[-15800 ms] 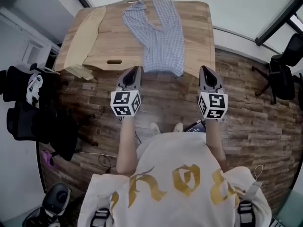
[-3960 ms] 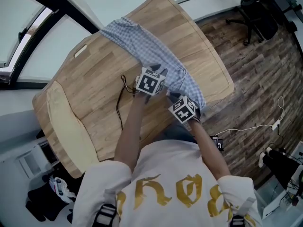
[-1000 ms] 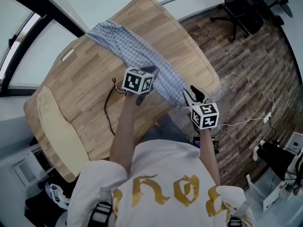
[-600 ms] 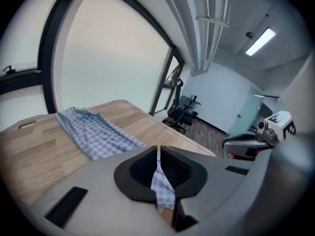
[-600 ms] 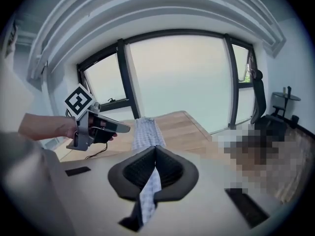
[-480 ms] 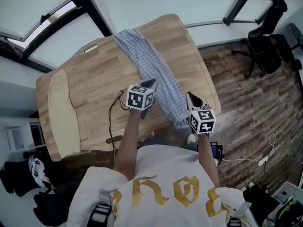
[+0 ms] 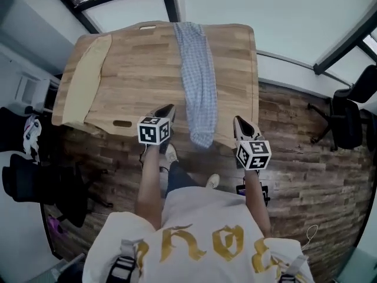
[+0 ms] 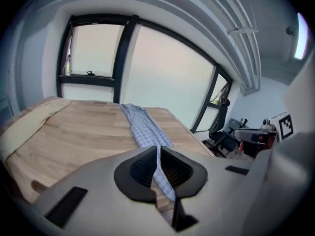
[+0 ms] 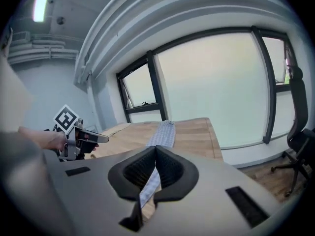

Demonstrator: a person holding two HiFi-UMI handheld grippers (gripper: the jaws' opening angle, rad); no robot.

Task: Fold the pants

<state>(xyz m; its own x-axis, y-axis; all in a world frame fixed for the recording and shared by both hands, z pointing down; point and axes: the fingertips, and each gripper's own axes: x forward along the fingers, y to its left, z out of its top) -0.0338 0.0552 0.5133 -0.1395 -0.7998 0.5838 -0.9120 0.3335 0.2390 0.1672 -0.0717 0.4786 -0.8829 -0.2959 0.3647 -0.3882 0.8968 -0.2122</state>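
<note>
The blue checked pants (image 7: 197, 81) lie as one long narrow strip down the wooden table (image 7: 141, 69), their near end hanging over the front edge. My left gripper (image 7: 168, 109) hovers at the table's front edge, left of that hanging end. Its jaws have just been closing and now meet with nothing between them. My right gripper (image 7: 238, 121) is off the front right corner, over the floor, shut and empty. In the left gripper view the pants (image 8: 142, 127) lie ahead of the closed tips (image 8: 157, 149). The right gripper view shows the pants (image 9: 162, 134) beyond its tips (image 9: 155, 149).
A beige cloth (image 7: 82, 81) lies along the table's left side. A black office chair (image 7: 347, 108) stands on the wooden floor at the right, and dark chairs (image 7: 29, 158) at the left. Large windows run behind the table.
Both grippers have drawn back from the pants to the table's front edge. The right jaws have closed. The head view has swung, so the table now lies square ahead.
</note>
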